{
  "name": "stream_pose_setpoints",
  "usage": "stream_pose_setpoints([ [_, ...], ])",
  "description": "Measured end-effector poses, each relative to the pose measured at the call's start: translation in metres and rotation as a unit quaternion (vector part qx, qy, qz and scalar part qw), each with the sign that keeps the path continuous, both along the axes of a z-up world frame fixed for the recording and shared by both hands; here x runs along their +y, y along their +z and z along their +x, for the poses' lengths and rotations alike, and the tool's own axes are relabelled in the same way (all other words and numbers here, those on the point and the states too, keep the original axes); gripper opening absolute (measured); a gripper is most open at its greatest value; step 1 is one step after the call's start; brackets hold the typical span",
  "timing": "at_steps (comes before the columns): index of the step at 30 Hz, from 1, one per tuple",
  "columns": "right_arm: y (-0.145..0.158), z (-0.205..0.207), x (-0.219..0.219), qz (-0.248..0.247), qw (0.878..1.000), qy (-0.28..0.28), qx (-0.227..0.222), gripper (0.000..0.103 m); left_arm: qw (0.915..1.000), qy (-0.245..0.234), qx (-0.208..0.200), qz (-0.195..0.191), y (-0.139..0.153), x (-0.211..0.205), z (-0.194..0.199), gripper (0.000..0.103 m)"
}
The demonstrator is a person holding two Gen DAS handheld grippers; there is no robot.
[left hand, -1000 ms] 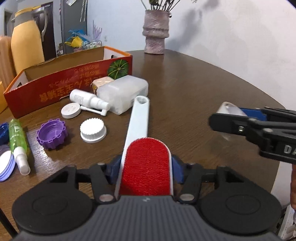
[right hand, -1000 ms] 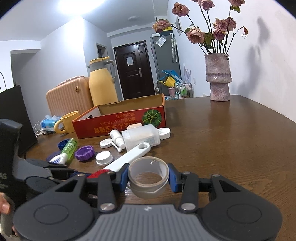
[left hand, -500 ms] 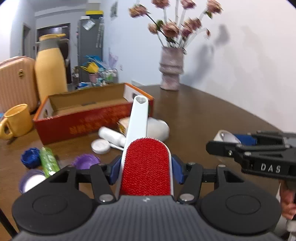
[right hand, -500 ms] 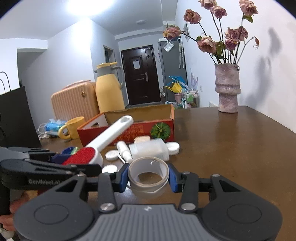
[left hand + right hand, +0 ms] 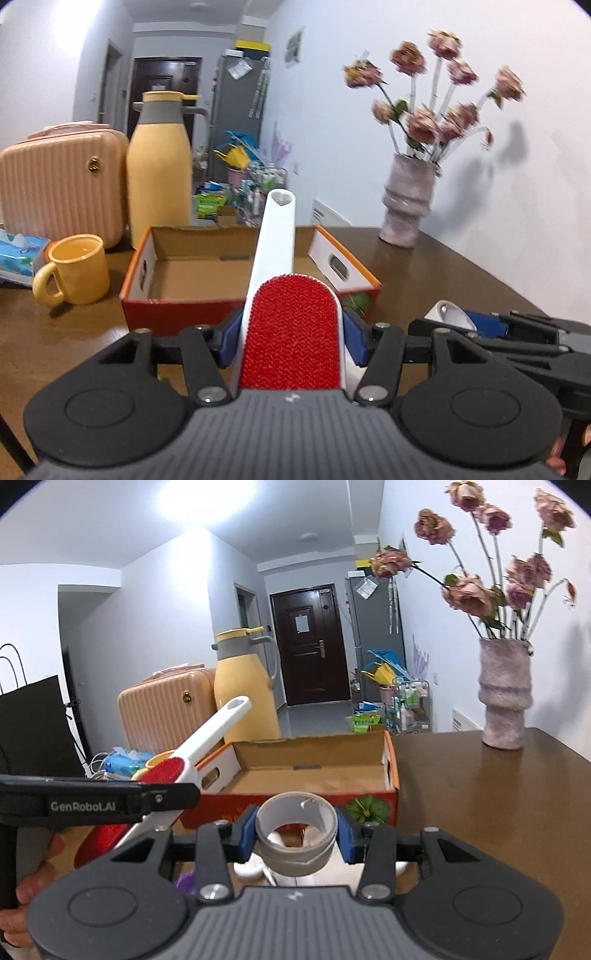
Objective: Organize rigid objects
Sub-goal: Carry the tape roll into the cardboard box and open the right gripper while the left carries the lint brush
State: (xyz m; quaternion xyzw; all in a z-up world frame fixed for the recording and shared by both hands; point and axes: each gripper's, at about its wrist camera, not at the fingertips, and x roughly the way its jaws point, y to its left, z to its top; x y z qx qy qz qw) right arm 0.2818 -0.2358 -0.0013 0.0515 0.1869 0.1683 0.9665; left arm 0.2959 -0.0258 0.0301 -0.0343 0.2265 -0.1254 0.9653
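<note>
While both claws hang above the brown counter, left claw clamps a lint brush by its red head, white handle pointing over the open cardboard box. Right claw grips a grey tape roll just before the box's red front wall.

Red-bristled, white-handled lint brush; grey tape roll; red box with orange rim; yellow mug at nine o'clock; brown counter.
</note>
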Motion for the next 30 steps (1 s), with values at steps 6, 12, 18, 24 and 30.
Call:
stream_pose_setpoints([
  [6,0.012,0.042,0.012,0.004,1.000,0.005,-0.002,0.042,0.9996,0.024,-0.005,-0.014,0.009,0.008,0.035,0.057],
  [12,0.014,0.083,0.024,-0.001,1.000,0.002,0.002,0.042,0.9990,0.042,0.000,-0.014,0.012,0.009,0.077,0.057],
  [18,0.012,0.125,0.031,-0.006,1.000,-0.008,0.010,0.042,0.9979,0.062,0.007,-0.013,0.011,0.009,0.115,0.057],
  [24,0.012,0.164,0.039,-0.008,1.000,-0.020,0.016,0.042,0.9965,0.083,0.007,-0.003,0.011,0.013,0.148,0.057],
  [30,0.008,0.196,0.048,-0.036,0.999,-0.031,0.026,0.042,0.9932,0.114,0.020,0.012,0.002,0.019,0.181,0.057],
])
